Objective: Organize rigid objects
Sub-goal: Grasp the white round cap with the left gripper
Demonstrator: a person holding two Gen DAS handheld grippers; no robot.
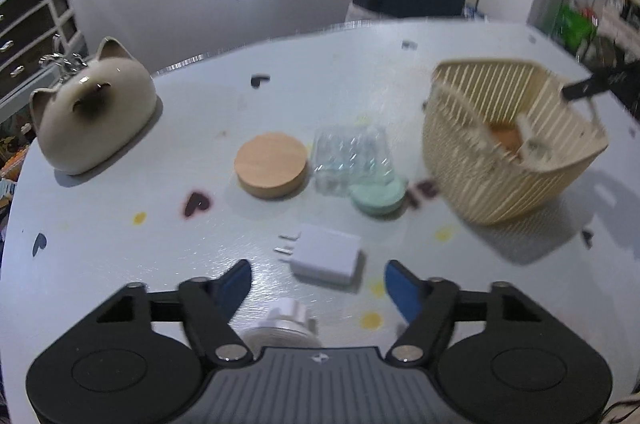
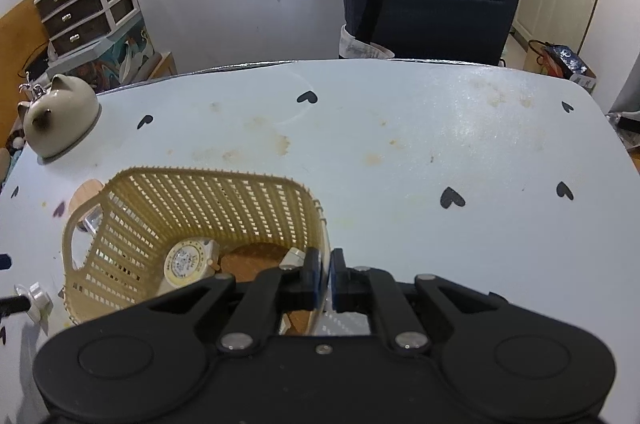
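Observation:
A cream slatted basket point(image 1: 508, 148) stands at the right of the table; it also shows in the right wrist view point(image 2: 200, 216). My right gripper point(image 2: 326, 270) is shut on the basket's near rim. Inside lie a round white tin point(image 2: 188, 262) and a brown disc point(image 2: 260, 256). My left gripper point(image 1: 318, 284) is open and empty, just short of a white charger plug point(image 1: 326, 260). A white knobbed cap point(image 1: 286, 322) lies between its jaws. Beyond lie a wooden disc point(image 1: 272, 164), a clear plastic piece point(image 1: 352, 156) and a green disc point(image 1: 378, 198).
A cat-shaped ceramic jar point(image 1: 94, 120) sits at the table's far left; the right wrist view point(image 2: 60, 116) shows it too. A dark chair point(image 2: 428, 20) stands behind the table point(image 2: 440, 144). Drawers point(image 2: 84, 4) stand at the left wall.

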